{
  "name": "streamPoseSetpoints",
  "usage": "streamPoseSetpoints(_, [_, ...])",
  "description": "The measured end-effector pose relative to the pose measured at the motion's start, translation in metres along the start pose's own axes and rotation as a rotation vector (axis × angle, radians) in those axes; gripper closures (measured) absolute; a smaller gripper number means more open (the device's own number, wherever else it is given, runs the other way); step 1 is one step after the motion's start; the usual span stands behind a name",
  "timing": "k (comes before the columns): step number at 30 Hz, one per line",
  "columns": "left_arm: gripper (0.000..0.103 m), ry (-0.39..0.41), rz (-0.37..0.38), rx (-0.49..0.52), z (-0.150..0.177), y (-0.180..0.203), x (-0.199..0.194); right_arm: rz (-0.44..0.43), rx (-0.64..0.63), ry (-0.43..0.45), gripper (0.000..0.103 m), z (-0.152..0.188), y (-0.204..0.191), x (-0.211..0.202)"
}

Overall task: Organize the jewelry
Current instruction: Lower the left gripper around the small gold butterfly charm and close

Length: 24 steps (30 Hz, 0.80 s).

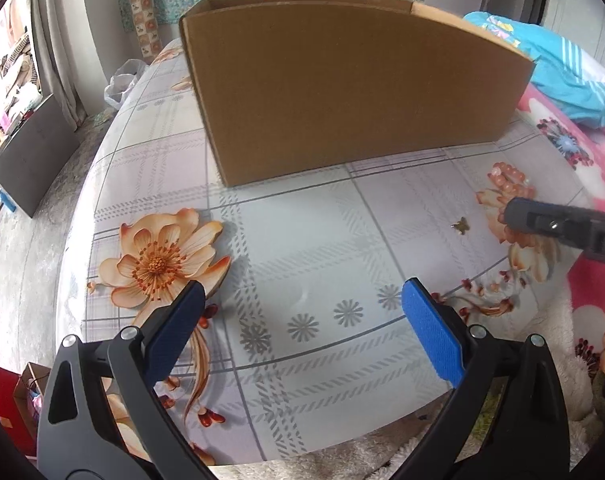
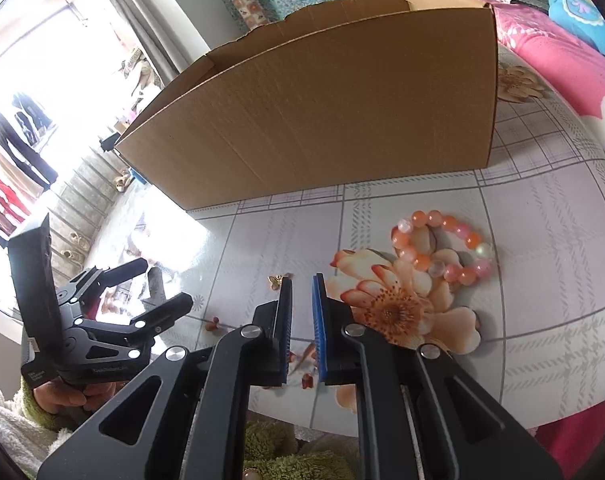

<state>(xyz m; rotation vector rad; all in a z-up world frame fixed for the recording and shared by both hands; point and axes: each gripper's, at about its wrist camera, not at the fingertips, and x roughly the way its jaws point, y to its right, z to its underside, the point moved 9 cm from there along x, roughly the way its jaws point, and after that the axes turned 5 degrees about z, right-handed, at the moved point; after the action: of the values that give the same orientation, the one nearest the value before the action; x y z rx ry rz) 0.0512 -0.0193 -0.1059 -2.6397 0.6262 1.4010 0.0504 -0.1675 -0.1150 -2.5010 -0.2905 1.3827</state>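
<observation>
Left wrist view: the left gripper (image 1: 302,312) hangs low over the surface (image 1: 302,240), a glossy grey-checked covering printed with orange flowers. Its blue-padded fingers (image 1: 430,328) stand wide apart with nothing between them. An open-topped brown corrugated cardboard box (image 1: 342,88) sits on the far part of the surface, directly ahead. To the right, a small gold butterfly-shaped trinket (image 1: 460,225) lies flat on the surface, apart from the box. Beyond it, a bracelet of round orange and pink beads (image 1: 508,178) rests on a printed flower near the right edge. The right gripper (image 1: 518,216) enters from the right, its dark tip just beside the trinket and in front of the bracelet.

Right wrist view: the right gripper's fingers are drawn nearly together, a narrow gap left between the blue pads (image 2: 320,328), and they grip nothing. The gold trinket sits just beyond the tip of the left-hand finger, partly hidden by it; contact cannot be confirmed. The bracelet lies to the right, well clear of the fingers. The left gripper shows at far left, spread open. A pink flowered blanket (image 2: 562,64) borders the surface on the right.
</observation>
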Motion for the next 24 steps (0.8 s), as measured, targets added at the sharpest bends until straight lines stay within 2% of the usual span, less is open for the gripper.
streamPoseSetpoints(4, [0.010, 0.073, 0.115, 0.075, -0.011, 0.038, -0.013, 0.012, 0.022, -0.003, 0.092, 0.005, 0.005, 0.006])
streamPoseSetpoints(5, [0.020, 0.083, 0.144, 0.099, -0.013, 0.049, -0.014, 0.010, 0.030, 0.001, 0.092, 0.005, 0.007, 0.005])
streamPoseSetpoints(10, [0.051, 0.074, 0.256, 0.182, -0.016, 0.090, -0.004, 0.015, 0.035, 0.025, 0.092, 0.001, 0.015, 0.000])
streamPoseSetpoints(16, [0.072, 0.041, 0.264, 0.176, -0.022, 0.097, 0.016, 0.025, 0.037, 0.036, 0.092, 0.009, 0.014, -0.002])
streamPoseSetpoints(24, [0.076, 0.021, 0.209, 0.196, -0.021, 0.099, 0.032, 0.006, 0.067, 0.049, 0.092, 0.011, 0.019, -0.001])
